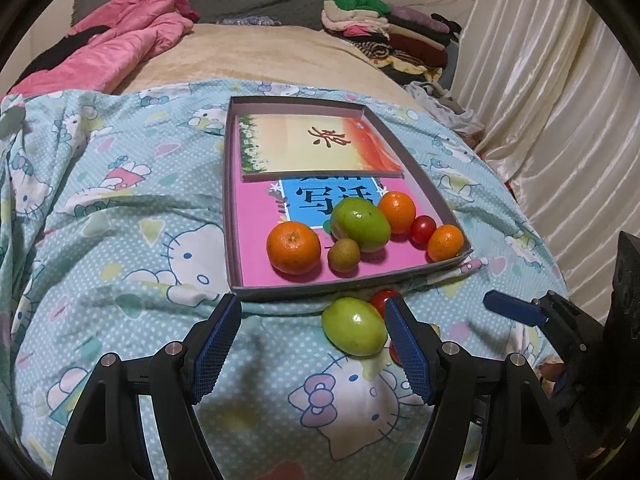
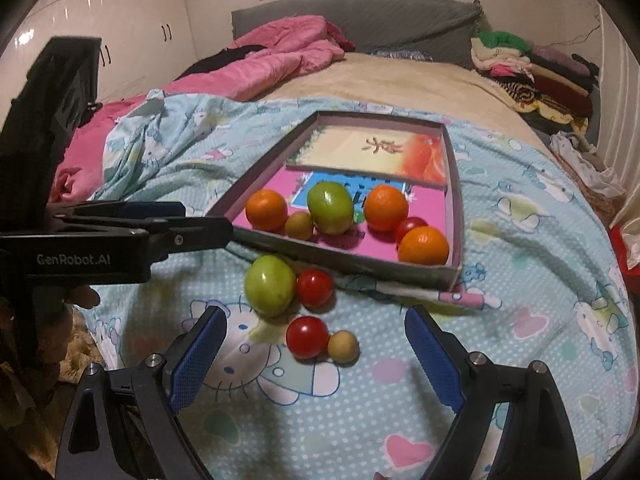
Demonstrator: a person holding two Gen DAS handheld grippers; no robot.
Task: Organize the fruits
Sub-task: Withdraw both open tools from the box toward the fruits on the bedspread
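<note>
Fruits sit partly sorted: inside the shallow box (image 2: 454, 200) on the bed I count three oranges (image 2: 266, 209), a green fruit (image 2: 330, 207), a red tomato (image 2: 409, 226) and a small tan fruit (image 2: 299, 225). Just near of the box, on the cartoon-cat sheet (image 2: 520, 320), lie another green fruit (image 2: 270, 291), two red tomatoes (image 2: 315, 288) and a small tan ball (image 2: 343, 345). My right tongs (image 2: 316, 354) stand wide open above the sheet, holding nothing, the nearer tomato and tan ball between the fingers. My left tongs (image 1: 312, 344) are open too and empty, with the loose green fruit beside the right finger (image 1: 408, 348).
</note>
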